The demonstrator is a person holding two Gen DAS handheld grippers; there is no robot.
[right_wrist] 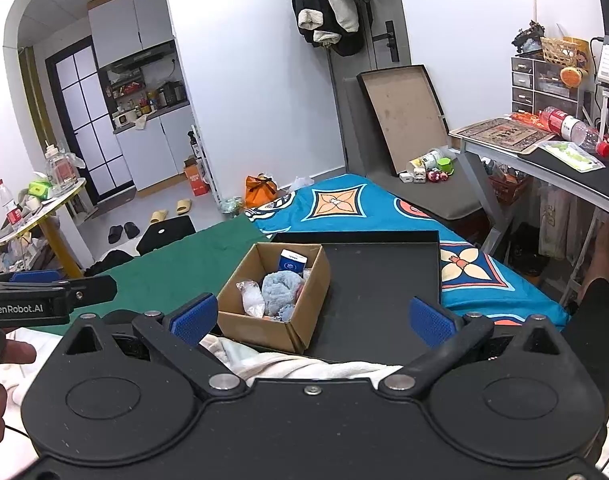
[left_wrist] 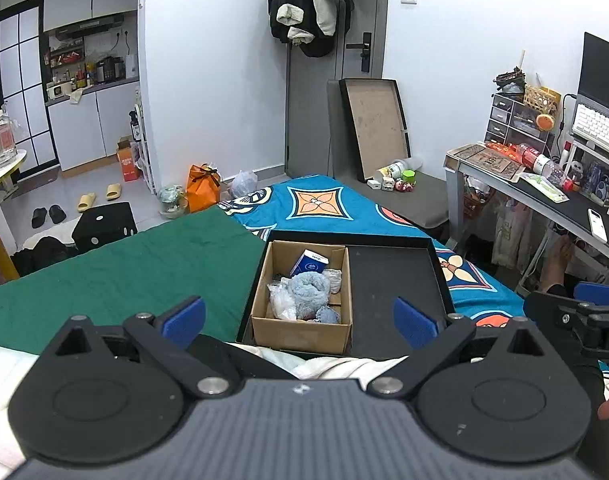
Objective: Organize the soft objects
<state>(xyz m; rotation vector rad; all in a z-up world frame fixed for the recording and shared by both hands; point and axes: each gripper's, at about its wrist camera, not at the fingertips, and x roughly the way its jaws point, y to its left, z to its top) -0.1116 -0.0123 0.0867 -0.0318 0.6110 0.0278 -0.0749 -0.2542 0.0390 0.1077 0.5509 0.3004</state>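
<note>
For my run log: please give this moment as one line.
left gripper: open, empty | right gripper: open, empty | cardboard box: in black tray, holds blue towel

So the bed [left_wrist: 324,204] is doing all the work here, covered in a bright blue patterned sheet [left_wrist: 388,216] with orange flower shapes. A green cloth [left_wrist: 136,268] is spread over the left part of it, meeting the blue along a diagonal edge. Sitting on the bed, straddling the two fabrics, is a shallow black tray [left_wrist: 396,280] (looks like a box lid turned up). Inside its left half there's a brown cardboard box [left_wrist: 304,330], right half bare. At the near edge some white fabric [left_wrist: 336,366] is bunched up, touching the tray's front rim. The floor [left_wrist: 104,188] beyond is pale tile with slippers on it
</note>
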